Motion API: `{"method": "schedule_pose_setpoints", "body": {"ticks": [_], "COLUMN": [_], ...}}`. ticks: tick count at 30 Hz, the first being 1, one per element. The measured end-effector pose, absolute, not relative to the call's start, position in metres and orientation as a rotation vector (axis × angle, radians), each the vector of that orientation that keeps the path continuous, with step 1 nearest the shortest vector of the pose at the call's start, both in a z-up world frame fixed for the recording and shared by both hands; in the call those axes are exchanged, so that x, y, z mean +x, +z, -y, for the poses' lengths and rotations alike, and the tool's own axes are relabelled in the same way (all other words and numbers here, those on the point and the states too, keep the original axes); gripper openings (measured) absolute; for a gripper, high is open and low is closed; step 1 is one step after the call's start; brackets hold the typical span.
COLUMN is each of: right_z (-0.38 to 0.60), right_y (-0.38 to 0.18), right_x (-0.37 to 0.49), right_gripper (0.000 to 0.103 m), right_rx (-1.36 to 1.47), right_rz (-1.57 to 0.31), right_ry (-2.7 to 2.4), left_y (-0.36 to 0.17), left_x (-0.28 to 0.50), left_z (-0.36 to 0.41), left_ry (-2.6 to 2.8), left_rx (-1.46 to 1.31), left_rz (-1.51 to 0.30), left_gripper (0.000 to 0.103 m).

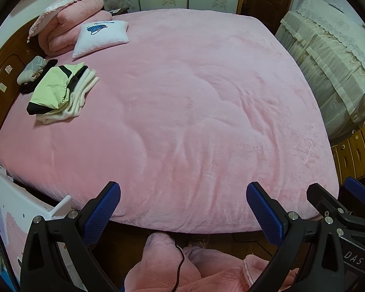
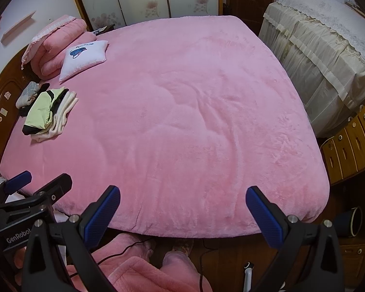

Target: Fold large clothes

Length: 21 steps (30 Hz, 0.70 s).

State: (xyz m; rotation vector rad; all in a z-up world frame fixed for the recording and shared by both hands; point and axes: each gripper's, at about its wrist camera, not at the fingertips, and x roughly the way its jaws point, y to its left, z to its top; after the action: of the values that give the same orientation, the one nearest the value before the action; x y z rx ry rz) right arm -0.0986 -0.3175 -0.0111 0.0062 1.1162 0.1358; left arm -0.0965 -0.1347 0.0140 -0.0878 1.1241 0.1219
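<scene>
A folded stack of clothes, a light green and black garment (image 1: 52,88) on a cream garment (image 1: 80,95), lies at the left side of the pink bed (image 1: 194,112), near the headboard. It also shows in the right wrist view (image 2: 42,110). My left gripper (image 1: 183,202) is open and empty, held at the bed's near edge. My right gripper (image 2: 182,204) is open and empty beside it. The right gripper also shows at the right edge of the left wrist view (image 1: 338,194). The left gripper shows at the left edge of the right wrist view (image 2: 34,182).
A white cushion (image 1: 102,37) and a folded pink quilt (image 1: 70,22) lie at the bed's far left. A grey bundle (image 1: 31,69) sits by the wooden headboard (image 1: 2,73). A cloth-covered piece of furniture (image 1: 328,56) and wooden drawers (image 1: 357,150) stand on the right. A dark bin (image 2: 350,221) is on the floor.
</scene>
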Motion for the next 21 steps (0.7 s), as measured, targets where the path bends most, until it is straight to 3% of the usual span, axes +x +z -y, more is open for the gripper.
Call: {"method": "schedule_pose_setpoints", "body": {"ticks": [21], "right_z": [0.319], "right_y": [-0.012], "right_x": [-0.088], "right_gripper": [0.103], "right_rx": [-0.003], "right_rz": [-1.127], "right_ry": [0.146], "left_y": [0.014], "left_x": [-0.090], "left_z": [0.134], "left_ry": [0.137], "left_rx": [-0.083], "left_rz": [-1.135], "left_gripper": [0.102]}}
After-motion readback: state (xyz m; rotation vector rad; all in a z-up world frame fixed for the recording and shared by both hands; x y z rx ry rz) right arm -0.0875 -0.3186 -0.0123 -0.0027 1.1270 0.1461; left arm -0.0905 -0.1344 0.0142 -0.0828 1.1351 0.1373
